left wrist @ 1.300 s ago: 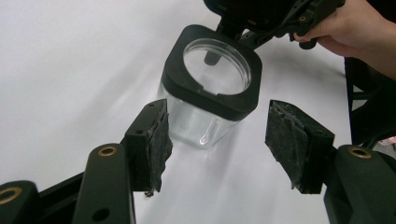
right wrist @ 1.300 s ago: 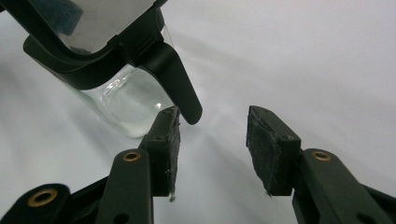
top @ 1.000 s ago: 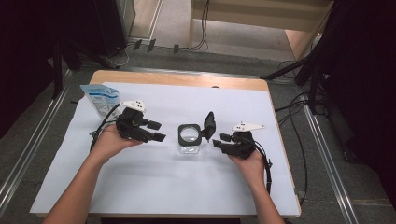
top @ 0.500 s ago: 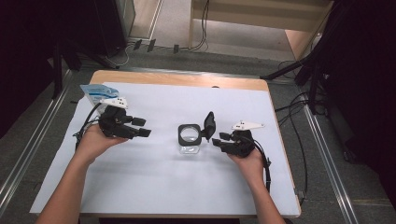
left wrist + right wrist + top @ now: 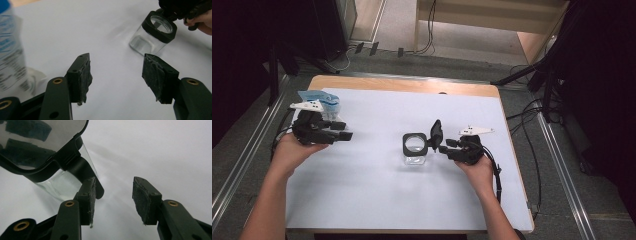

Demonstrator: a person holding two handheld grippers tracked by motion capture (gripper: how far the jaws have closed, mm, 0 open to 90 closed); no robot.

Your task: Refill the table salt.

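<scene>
A clear glass jar (image 5: 415, 147) with a black collar stands mid-table on the white sheet (image 5: 377, 200). Its flip lid (image 5: 436, 131) is swung up on the right side. My right gripper (image 5: 439, 146) lies just right of the jar, open. In the right gripper view, the right gripper (image 5: 113, 197) has nothing in its gap. One jaw sits close by the black hinge tab of the lid (image 5: 37, 140), above the jar (image 5: 62, 185). My left gripper (image 5: 346, 130) is at the table's left, open and empty. The left gripper (image 5: 116, 72) points across bare sheet toward the jar (image 5: 155, 35).
A blue and white plastic bag (image 5: 319, 97) lies at the far left corner, just behind the left gripper, and shows blurred as the bag (image 5: 12, 50) in the left gripper view. The wooden table edge (image 5: 412, 85) runs along the back. Cables trail off both sides.
The left hand has drawn its gripper away from the jar, leftward to a spot beside the bag. The right hand, the jar and the raised lid have stayed put.
</scene>
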